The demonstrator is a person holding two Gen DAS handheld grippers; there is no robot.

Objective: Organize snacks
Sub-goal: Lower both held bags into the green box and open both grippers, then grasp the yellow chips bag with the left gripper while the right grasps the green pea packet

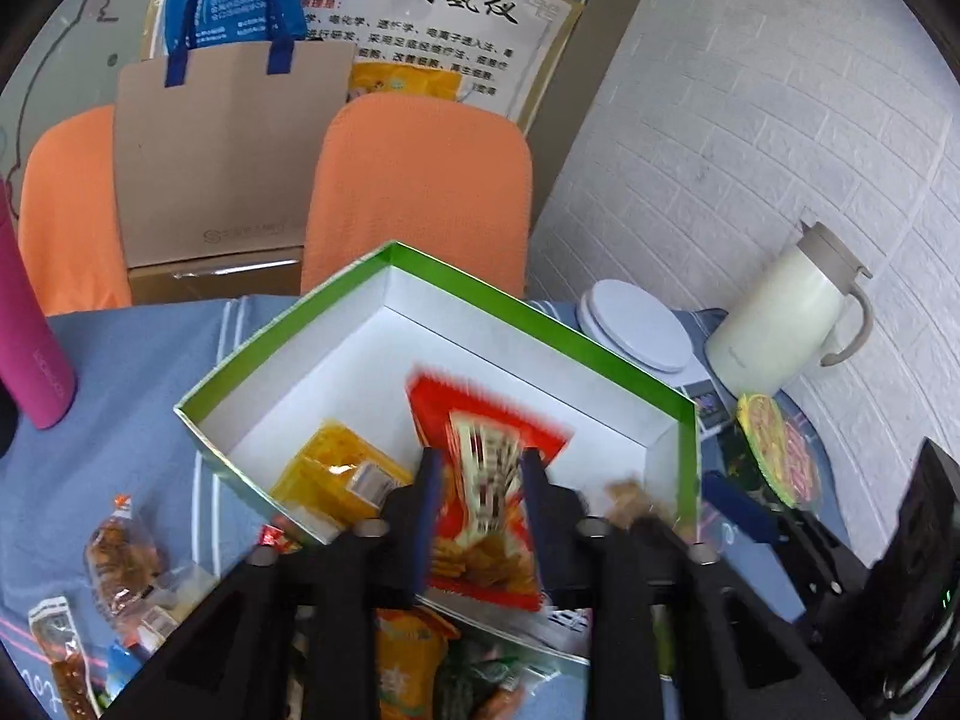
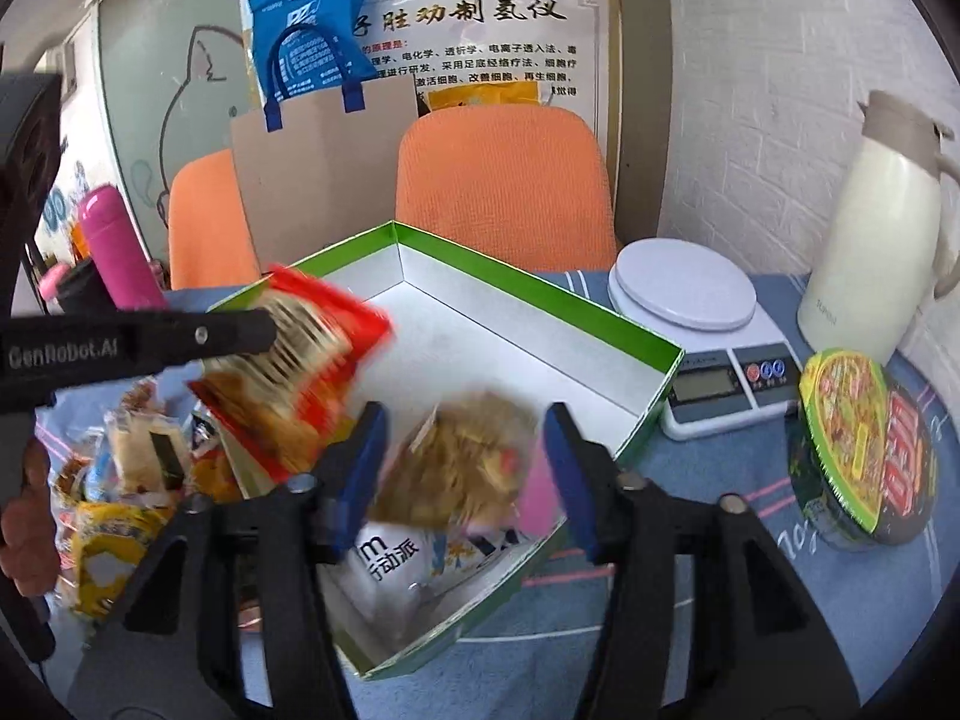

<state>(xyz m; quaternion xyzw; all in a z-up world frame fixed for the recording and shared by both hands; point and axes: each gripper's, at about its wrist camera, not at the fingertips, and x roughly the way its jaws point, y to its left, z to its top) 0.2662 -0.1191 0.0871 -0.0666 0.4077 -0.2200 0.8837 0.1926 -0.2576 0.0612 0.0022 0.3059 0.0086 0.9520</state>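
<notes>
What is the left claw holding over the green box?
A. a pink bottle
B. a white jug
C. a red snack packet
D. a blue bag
C: the left claw has its two fingers on either side of the red snack packet, above the white inside of the green box.

A table under a blue-grey cloth with pale stripes (image 2: 690, 576) carries everything. In the middle sits a green-walled, white-lined box (image 2: 528, 300), one corner pointing to the far side. To the right of the box stands a white kitchen scale (image 2: 714, 384), and beyond it at the far right a cream thermal jug (image 2: 870, 240). Near the right edge an instant noodle bowl (image 2: 858, 450) lies tilted on its side. At the far left a pink bottle (image 1: 30, 336) stands upright. On the near left lies a loose heap of wrapped snacks (image 1: 126, 564), blurred, apparently touching the box's near wall.
</notes>
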